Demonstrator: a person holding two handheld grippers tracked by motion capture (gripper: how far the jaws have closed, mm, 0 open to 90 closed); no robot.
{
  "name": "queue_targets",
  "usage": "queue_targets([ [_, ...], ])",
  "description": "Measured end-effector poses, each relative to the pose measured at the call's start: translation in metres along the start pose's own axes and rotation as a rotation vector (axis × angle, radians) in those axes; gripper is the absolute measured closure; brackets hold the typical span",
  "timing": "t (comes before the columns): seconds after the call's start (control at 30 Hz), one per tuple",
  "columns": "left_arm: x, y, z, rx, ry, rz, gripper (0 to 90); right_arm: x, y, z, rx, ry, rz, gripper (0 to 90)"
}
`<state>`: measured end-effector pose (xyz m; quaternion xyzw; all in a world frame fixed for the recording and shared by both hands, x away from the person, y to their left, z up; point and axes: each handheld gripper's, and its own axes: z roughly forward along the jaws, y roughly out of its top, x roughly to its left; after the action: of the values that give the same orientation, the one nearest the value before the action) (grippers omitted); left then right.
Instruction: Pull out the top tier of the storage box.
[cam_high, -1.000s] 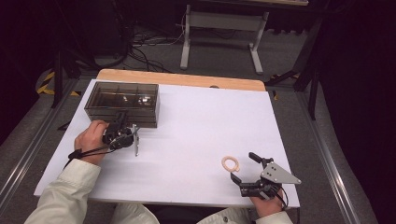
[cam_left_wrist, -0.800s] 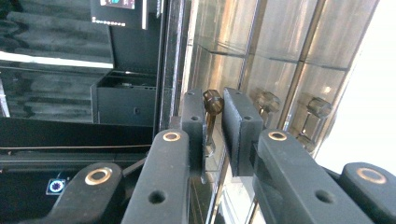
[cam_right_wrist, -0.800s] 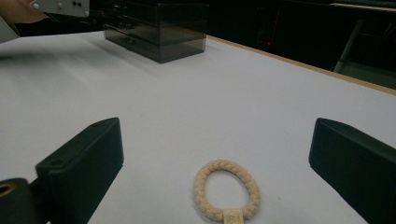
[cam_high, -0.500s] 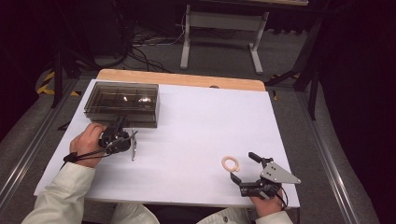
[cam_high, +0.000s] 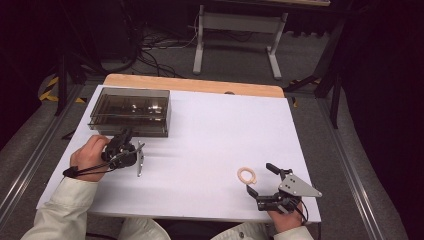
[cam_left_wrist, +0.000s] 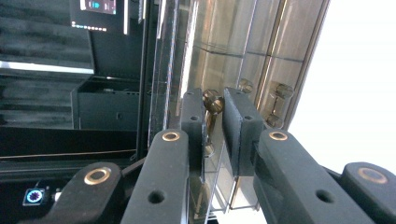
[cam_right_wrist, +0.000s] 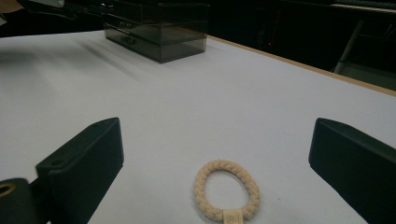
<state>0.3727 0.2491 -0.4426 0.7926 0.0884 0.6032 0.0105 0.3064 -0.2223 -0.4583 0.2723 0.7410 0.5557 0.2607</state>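
No lettering, label, brand, number or sign is legible on anything here.

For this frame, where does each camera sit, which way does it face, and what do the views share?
High view: above the person's side, looking forward and down on the table; both hands and grippers show.
Left gripper view: rides the left gripper, facing the box; jaws nearly closed.
Right gripper view: rides the right gripper, low over the table; jaws wide around the ring.
All three views show the box.
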Motion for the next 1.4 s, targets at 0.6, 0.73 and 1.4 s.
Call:
queue_targets([
  [0.6,0.003,-0.001,-0.010,-0.044,-0.054,-0.005,70.3,0.000,0.000,0.000,-0.004,0.005,-0.004,3.5],
  [0.73,0.008,-0.002,-0.013,-0.065,-0.100,-0.036,65.3,0.000,0.000,0.000,-0.004,0.006,-0.006,3.6],
  [1.4,0.032,-0.009,-0.027,-0.189,-0.203,-0.291,49.6,0.000,0.000,0.000,-0.007,0.011,0.000,3.5],
])
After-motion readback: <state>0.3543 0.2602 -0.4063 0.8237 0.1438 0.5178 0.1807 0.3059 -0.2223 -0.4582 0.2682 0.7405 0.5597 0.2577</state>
